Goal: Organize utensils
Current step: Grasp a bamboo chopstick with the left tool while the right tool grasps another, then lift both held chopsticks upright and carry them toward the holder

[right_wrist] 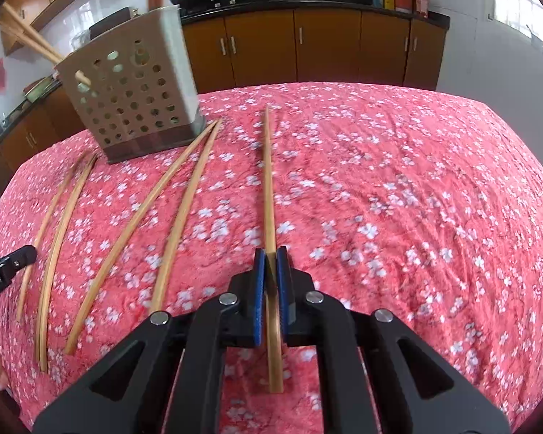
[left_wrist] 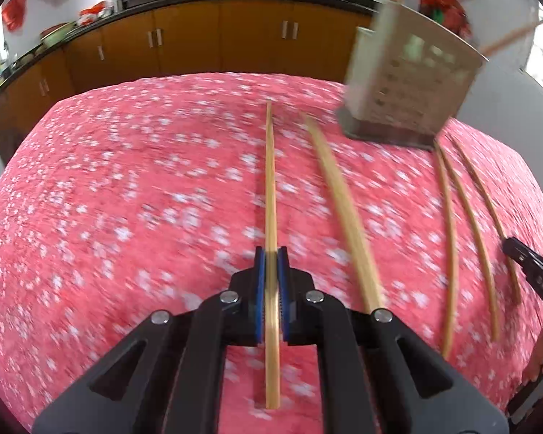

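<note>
My left gripper point(left_wrist: 270, 253) is shut on a bamboo chopstick point(left_wrist: 270, 181) that runs forward between its blue pads. My right gripper point(right_wrist: 270, 255) is shut on another bamboo chopstick point(right_wrist: 268, 181) the same way. A beige perforated utensil holder point(left_wrist: 405, 86) stands at the back of the table; in the right wrist view the holder point(right_wrist: 134, 86) has chopsticks point(right_wrist: 29, 36) sticking out of its top. Several loose chopsticks point(left_wrist: 344, 213) lie on the cloth in front of the holder, and they show in the right wrist view point(right_wrist: 137, 224) too.
The table is covered by a pink floral cloth point(left_wrist: 126, 199). Brown kitchen cabinets point(left_wrist: 199, 43) with woks on the counter run behind it. The other gripper's tip shows at the right edge point(left_wrist: 532, 267) and at the left edge point(right_wrist: 7, 264).
</note>
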`<act>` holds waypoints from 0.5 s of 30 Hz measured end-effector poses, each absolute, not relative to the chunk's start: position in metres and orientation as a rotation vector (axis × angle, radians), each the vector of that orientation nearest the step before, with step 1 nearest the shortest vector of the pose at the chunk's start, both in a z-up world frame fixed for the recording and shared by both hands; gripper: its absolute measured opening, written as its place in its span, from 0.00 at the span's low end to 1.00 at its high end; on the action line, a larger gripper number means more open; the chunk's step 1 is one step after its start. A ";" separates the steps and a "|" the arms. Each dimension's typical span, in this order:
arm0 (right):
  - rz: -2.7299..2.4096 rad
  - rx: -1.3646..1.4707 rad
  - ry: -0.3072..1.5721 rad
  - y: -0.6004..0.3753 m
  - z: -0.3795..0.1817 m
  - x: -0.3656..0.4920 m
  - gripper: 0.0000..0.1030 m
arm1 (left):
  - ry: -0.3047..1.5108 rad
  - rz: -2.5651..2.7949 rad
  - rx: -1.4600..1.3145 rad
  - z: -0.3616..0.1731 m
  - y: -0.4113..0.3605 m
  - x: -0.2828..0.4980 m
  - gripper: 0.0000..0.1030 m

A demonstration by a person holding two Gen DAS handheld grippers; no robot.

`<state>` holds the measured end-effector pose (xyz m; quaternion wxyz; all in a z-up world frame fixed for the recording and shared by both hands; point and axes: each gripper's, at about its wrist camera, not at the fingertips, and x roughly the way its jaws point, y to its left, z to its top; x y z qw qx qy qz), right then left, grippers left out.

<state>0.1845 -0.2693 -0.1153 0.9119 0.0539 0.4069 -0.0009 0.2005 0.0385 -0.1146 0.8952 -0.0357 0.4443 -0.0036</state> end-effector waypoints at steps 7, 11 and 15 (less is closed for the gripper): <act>-0.008 0.127 0.838 -0.275 -0.115 0.189 0.08 | 0.877 -0.024 -0.081 -0.117 0.055 0.201 0.10; -0.009 0.123 0.838 -0.275 -0.115 0.190 0.08 | 0.873 -0.032 -0.119 -0.114 0.058 0.196 0.10; -0.006 0.128 0.838 -0.276 -0.115 0.190 0.08 | 0.869 -0.043 -0.167 -0.113 0.064 0.192 0.10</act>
